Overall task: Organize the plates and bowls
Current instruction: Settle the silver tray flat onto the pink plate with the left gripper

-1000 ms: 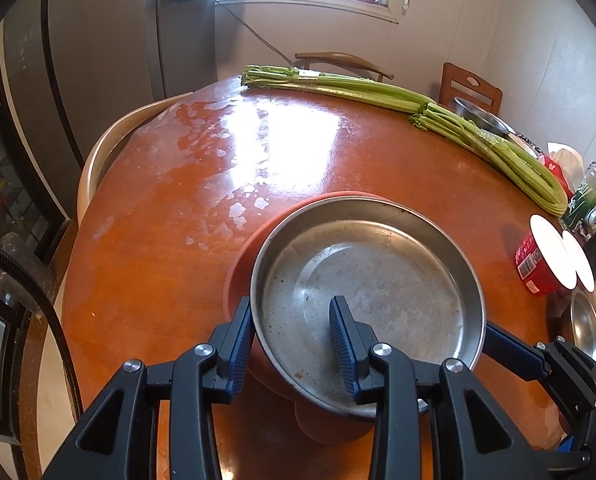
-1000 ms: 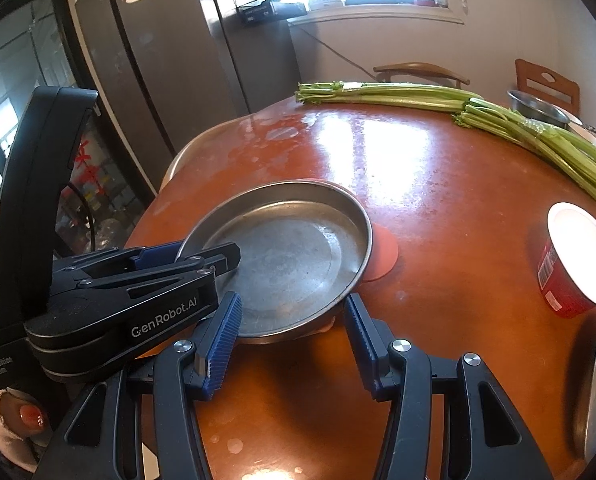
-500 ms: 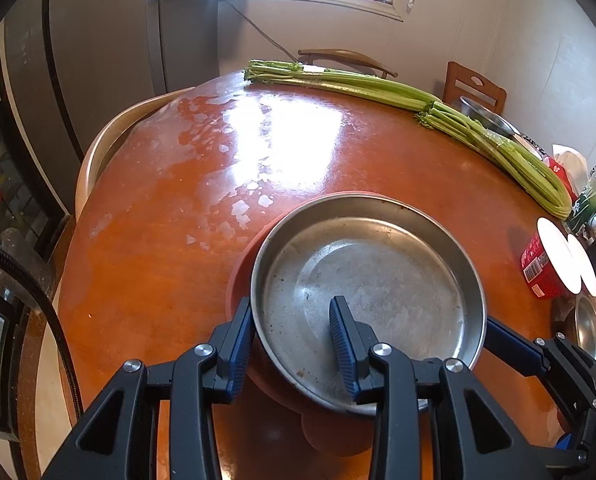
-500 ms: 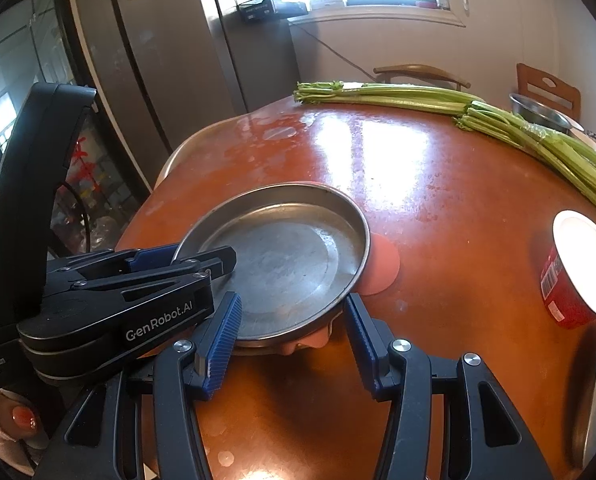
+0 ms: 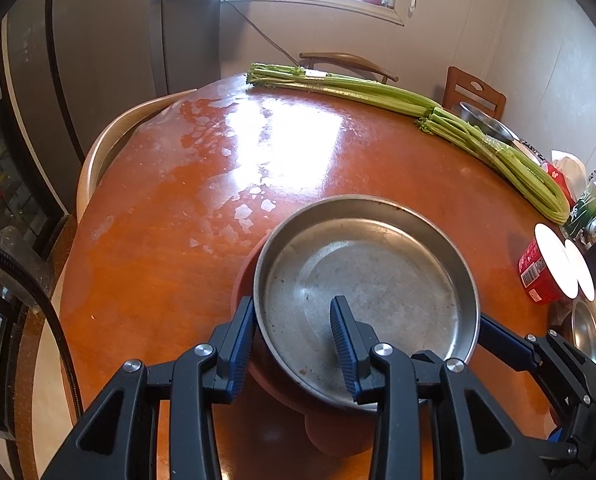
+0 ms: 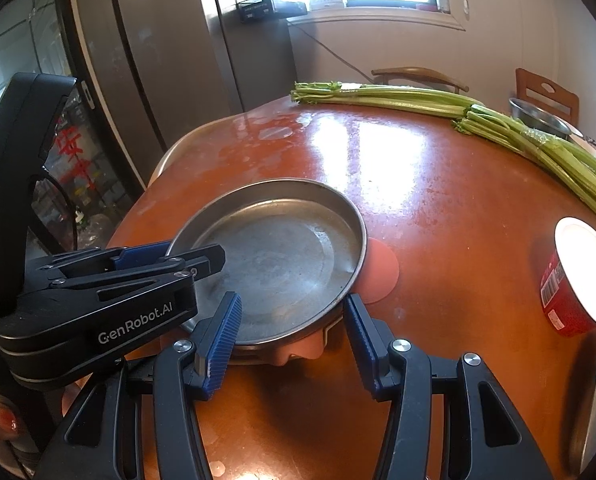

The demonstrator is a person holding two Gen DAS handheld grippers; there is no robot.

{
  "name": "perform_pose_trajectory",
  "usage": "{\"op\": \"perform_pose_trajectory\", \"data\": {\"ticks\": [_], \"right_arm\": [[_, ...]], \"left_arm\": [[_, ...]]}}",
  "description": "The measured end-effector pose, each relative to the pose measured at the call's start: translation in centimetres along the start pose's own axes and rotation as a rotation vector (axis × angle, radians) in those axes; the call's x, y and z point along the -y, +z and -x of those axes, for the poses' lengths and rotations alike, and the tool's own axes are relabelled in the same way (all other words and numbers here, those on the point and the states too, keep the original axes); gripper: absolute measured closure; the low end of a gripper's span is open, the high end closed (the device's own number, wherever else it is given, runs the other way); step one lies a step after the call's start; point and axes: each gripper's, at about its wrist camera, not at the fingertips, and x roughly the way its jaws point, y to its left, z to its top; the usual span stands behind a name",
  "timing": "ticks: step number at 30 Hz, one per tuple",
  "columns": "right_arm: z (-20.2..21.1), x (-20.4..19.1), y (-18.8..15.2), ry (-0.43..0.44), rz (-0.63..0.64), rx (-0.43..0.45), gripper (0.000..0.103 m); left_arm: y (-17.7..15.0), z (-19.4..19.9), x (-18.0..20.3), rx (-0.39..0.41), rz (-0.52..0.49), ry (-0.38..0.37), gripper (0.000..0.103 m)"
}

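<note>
A round steel plate (image 5: 370, 280) rests on a pink bowl with ear-like lugs (image 5: 334, 436) on the orange table. My left gripper (image 5: 294, 344) straddles the plate's near-left rim, one finger outside and one inside, jaws apart with a gap to the rim. In the right wrist view the steel plate (image 6: 278, 260) lies ahead, the pink bowl (image 6: 378, 276) peeks out beneath it, and my right gripper (image 6: 290, 332) is open around the plate's near edge. The left gripper's body (image 6: 110, 304) shows at the left.
Long celery bunches (image 5: 438, 112) lie along the table's far side. A red cup with a white lid (image 6: 578, 276) stands at the right. Steel bowls sit at the far right (image 5: 486, 120) and near right (image 5: 586, 332). Chairs ring the table; a fridge stands behind.
Both grippers and the plate hold nearly the same relation; the views shifted slightly, with the plate drawing a little nearer to the table's near-left side.
</note>
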Motion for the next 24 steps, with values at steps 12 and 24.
{"op": "perform_pose_trajectory", "data": {"ticks": [12, 24], "right_arm": [[0.2, 0.0, 0.1, 0.011, 0.01, -0.004, 0.047], [0.9, 0.2, 0.3, 0.021, 0.012, 0.011, 0.047]], "left_arm": [[0.4, 1.2, -0.2, 0.022, 0.0, 0.02, 0.064], [0.2, 3.0, -1.6, 0.046, 0.044, 0.045, 0.063]]}}
